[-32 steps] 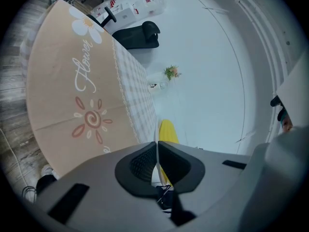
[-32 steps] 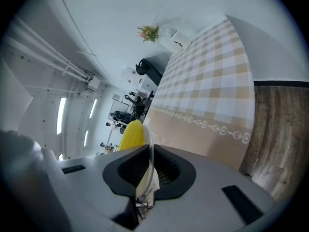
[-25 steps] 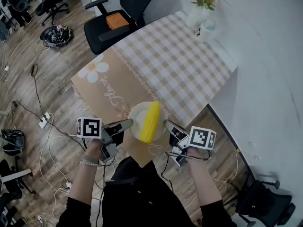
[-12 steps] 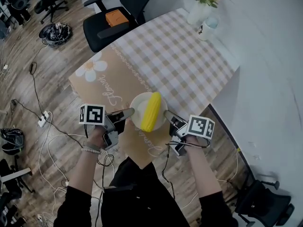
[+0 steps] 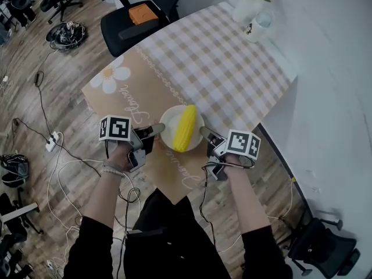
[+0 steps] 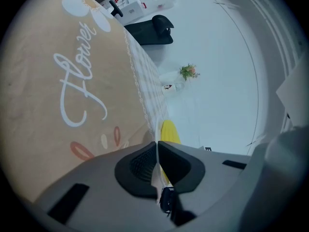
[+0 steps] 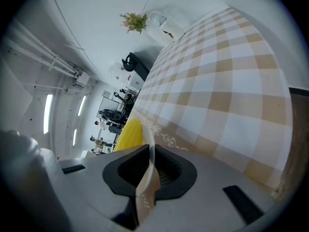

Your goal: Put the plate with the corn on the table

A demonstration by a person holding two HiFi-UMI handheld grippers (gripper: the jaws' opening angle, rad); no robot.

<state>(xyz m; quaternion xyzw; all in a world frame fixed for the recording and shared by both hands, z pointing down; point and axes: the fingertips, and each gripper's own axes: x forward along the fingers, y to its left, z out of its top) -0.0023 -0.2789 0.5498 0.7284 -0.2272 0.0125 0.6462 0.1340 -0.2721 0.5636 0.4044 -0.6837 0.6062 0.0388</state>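
Observation:
A white plate point(image 5: 170, 124) carries a yellow corn cob point(image 5: 185, 127) over the near part of the table point(image 5: 232, 68). My left gripper point(image 5: 157, 129) is shut on the plate's left rim, and my right gripper point(image 5: 204, 133) is shut on its right rim. In the left gripper view the plate edge point(image 6: 155, 134) runs between the dark pads with the corn point(image 6: 168, 131) behind it. The right gripper view shows the plate rim point(image 7: 150, 149) pinched between the pads and the corn point(image 7: 128, 133) to the left. Whether the plate touches the cloth I cannot tell.
The table wears a checked and tan cloth with a "Flower" print point(image 5: 129, 100). A vase of flowers point(image 5: 249, 3) and a cup point(image 5: 258, 22) stand at its far end. A black chair point(image 5: 136, 16) with an orange item sits beyond. Cables point(image 5: 52, 141) lie on the wooden floor.
Both grippers have carried the plate and corn forward, further over the table. Their hold on the rims is unchanged.

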